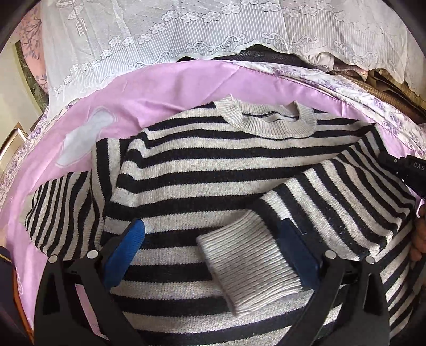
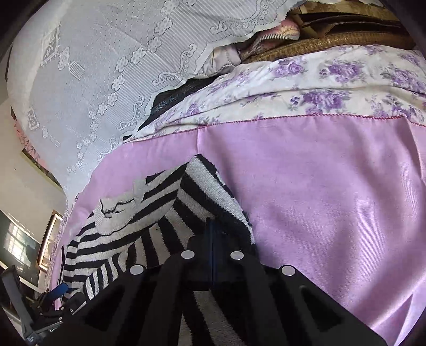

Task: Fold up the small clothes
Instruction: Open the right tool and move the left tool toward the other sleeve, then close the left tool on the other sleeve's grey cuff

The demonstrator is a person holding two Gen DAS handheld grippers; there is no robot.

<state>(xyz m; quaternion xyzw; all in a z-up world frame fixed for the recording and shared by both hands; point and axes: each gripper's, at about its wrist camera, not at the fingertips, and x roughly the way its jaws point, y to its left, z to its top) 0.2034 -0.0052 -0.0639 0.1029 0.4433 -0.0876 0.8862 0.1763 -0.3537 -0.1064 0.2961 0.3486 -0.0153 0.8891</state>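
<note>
Lilac bedsheet [image 2: 332, 186] w/ floral border, white lace curtain [image 1: 186, 32] behind.

Matt knitted striped sweater [image 1: 202, 170], smooth satiny pink sheet [image 2: 332, 186], lace curtain [image 1: 186, 29]

Under me a pink-lilac sheet [image 1: 170, 87], white patch [image 1: 85, 138] on it at 9 o'clock. At 12, a white lace cloth [image 1: 186, 24]. Purple-flowered quilt [image 2: 332, 79] at 1, woven mat [image 2: 319, 49] beyond it. Picture frame [image 2: 50, 239] at 8.
</note>
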